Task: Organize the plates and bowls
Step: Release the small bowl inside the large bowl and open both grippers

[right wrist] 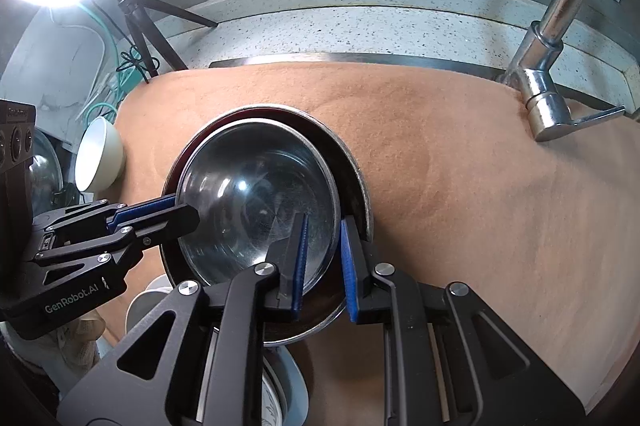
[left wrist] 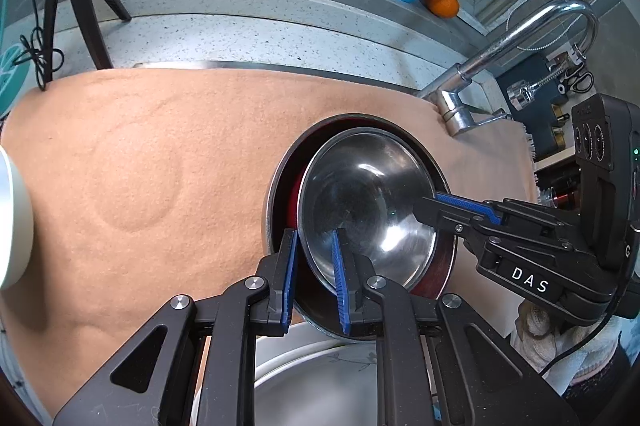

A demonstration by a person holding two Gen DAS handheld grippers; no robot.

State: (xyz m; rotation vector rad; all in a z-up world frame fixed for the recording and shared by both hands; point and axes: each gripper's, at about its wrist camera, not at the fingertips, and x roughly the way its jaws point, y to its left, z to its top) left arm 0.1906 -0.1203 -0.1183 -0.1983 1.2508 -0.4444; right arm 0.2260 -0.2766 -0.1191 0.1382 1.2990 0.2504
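Two handheld grippers pinched opposite sides of one round stainless-steel bowl (left wrist: 360,209), which sat nested, mouth up, inside a larger steel bowl with a dark red interior (left wrist: 286,185). Both bowls rested on a tan cloth (left wrist: 140,153) spread over the speckled grey counter (left wrist: 248,25), just in front of the chrome tap (left wrist: 520,37).

Fingers of the left gripper (left wrist: 315,266) were pressed close together on the inner bowl's near rim, one blue pad inside the wall and one outside it. Fingers of the right gripper (right wrist: 323,254) clamped the rim on the other side in the same way, with the outer pad sitting in the gap between the two bowls.

As for progress, the steel pair looked stacked already, so that step seemed nearly finished, with only release or a small adjustment left. Other pieces appeared unsorted: a white ceramic bowl (right wrist: 100,153) lay tipped on its side at the cloth's edge, and a white plate with a faint floral print (left wrist: 320,374) showed below the grippers.

Being round, the steel bowl had no long axis across the counter; its opening faced upward, and it sat slightly off-centre in the larger bowl.
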